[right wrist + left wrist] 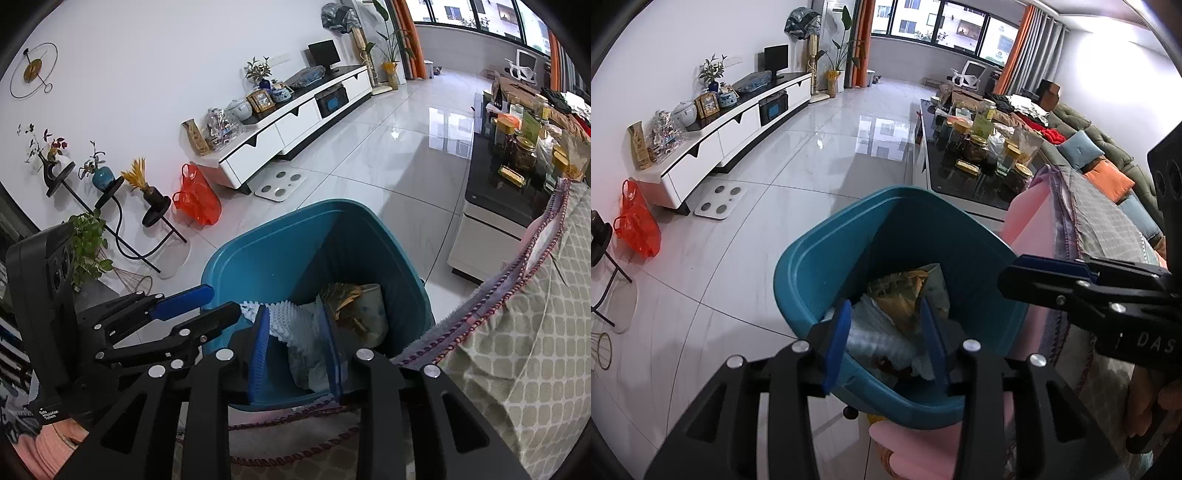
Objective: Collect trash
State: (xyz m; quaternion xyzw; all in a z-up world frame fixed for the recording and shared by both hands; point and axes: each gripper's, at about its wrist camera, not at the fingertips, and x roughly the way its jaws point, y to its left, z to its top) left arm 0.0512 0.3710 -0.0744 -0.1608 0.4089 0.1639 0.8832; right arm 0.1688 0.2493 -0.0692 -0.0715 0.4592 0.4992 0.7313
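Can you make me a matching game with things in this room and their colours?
Things:
1. bin
2. plastic bag
3. scale
4. monitor

Colours:
A. white
B. black
C. teal
D. red-orange

Pairs: 1-C, 2-D, 3-A, 4-B

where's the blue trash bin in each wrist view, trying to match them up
Left wrist: blue trash bin sits low centre, the left gripper over its near rim.
Right wrist: bin low centre, the right gripper over it.
Shared landmark: red plastic bag on the floor by the white TV cabinet.
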